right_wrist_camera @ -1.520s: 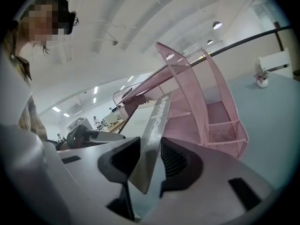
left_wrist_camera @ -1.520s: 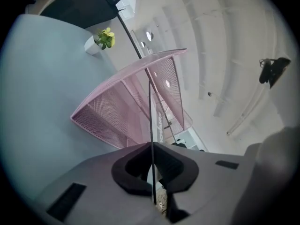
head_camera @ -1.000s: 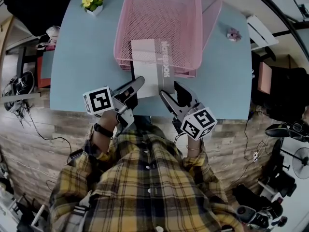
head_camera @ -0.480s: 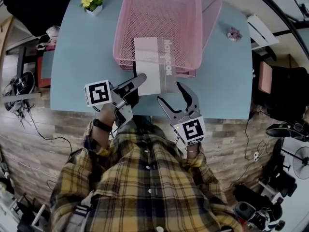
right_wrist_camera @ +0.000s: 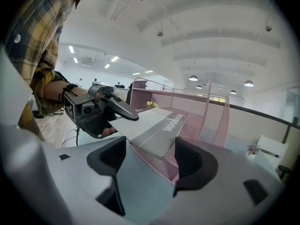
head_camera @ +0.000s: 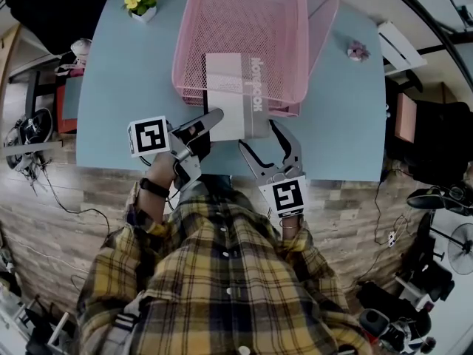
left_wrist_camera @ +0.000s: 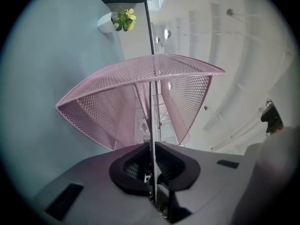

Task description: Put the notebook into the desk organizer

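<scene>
Over table (head_camera: 118, 87), left gripper (head_camera: 214, 115) opening fingers (head_camera: 203, 122) on notebook (head_camera: 229, 98); right gripper (head_camera: 257, 135) opening, free.

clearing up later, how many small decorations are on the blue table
2: yellow flower pot at the far left corner of the table, small pink ornament near its far right edge. The organizer may hide more.
</scene>
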The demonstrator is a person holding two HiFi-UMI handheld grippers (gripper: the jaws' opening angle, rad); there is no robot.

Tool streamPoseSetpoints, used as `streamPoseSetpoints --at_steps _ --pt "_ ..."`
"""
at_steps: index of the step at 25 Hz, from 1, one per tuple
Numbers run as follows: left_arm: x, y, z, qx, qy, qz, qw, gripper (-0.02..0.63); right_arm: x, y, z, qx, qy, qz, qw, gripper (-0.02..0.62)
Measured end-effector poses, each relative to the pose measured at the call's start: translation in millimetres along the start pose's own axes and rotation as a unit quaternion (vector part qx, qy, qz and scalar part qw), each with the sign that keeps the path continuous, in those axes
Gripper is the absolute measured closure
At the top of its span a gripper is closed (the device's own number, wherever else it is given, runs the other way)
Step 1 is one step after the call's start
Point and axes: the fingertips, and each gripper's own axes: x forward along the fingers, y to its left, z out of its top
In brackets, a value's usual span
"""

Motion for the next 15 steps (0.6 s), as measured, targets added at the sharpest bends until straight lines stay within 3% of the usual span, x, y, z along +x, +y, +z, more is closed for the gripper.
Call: streamPoseSetpoints --at_steps 5,9,12,15 --pt "-2.6 -3.4 -3.5 0.011 -0.011 -0.005 0.9999 0.438 4.7 0.2 5.4 0.014 0.002 -0.009 1.000 0.278" --pt "-11.1 -4.4 -3.3 0.032 -0.033 0.012 0.9989 0.375 7.9 -2.7 4.4 0.017 -0.006 -0.014 1.000 0.278" --pt "-24.9 0.5 -2.4 0.075 -0.041 0.043 0.9954 0.368 9.4 -3.3 5.7 0.023 -0.005 -0.023 0.999 0.278" --pt "-32.9 -3.3 1.1 0.146 -0.046 0.052 0.9868 0.365 10.8 -5.4 6.6 0.031 -0.004 -0.032 0.999 0.278"
